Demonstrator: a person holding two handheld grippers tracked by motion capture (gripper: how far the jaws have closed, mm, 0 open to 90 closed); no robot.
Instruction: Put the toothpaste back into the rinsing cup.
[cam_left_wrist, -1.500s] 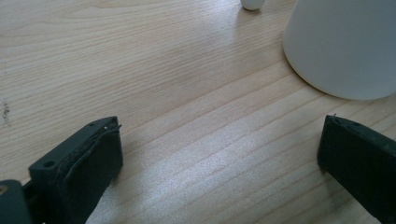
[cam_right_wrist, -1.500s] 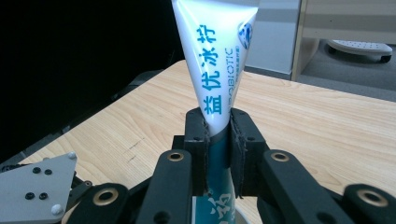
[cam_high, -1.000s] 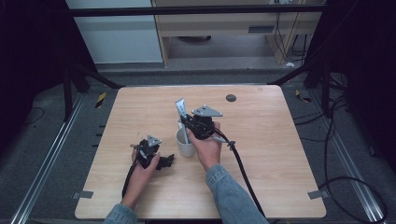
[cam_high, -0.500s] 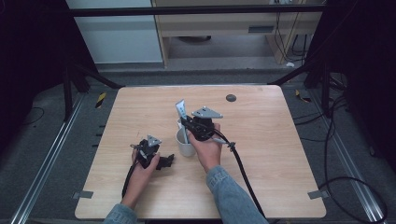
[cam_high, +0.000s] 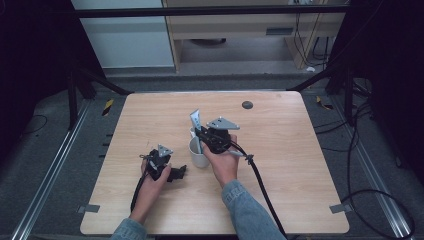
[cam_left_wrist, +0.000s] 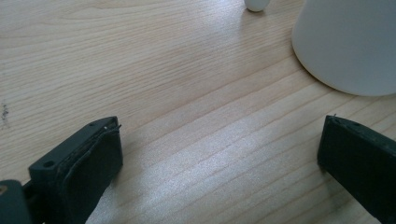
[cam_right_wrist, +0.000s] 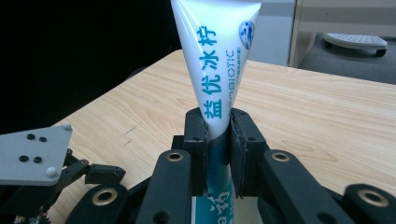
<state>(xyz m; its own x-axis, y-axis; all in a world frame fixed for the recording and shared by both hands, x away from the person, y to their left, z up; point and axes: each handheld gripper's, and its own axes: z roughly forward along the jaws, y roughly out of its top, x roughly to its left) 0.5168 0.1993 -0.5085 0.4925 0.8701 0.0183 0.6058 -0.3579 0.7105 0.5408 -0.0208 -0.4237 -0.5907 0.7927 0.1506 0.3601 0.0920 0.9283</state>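
Two hand-held grippers work over a pale wooden table (cam_high: 280, 165), seen from above with the person's forearms entering from the bottom edge. Near the table's middle stands a white mug (cam_high: 198, 152), upright, and a white and teal toothpaste tube (cam_high: 196, 122) rises out of it, leaning a little, its flat crimped end uppermost. The right gripper (cam_high: 206, 138), held in the person's right hand (cam_high: 223, 163), sits just beside and above the mug's rim (its grey three-cornered plate faces up). In the right gripper view its two black jaws are pressed together on the tube (cam_right_wrist: 219, 88), pinching it partway along, with the printed lettering above the pads and the teal part below them. How deep the tube reaches into the mug cannot be told. The left gripper (cam_high: 175, 172) lies low on the wood just to the left of the mug, held by the left hand (cam_high: 152, 182). In the left gripper view its jaws stand wide apart with bare tabletop between them, and the mug's curved white wall (cam_left_wrist: 350, 46) sits close ahead at the upper right, not touching either jaw. A small dark round mark (cam_high: 246, 105) lies far back on the table, well apart from everything.
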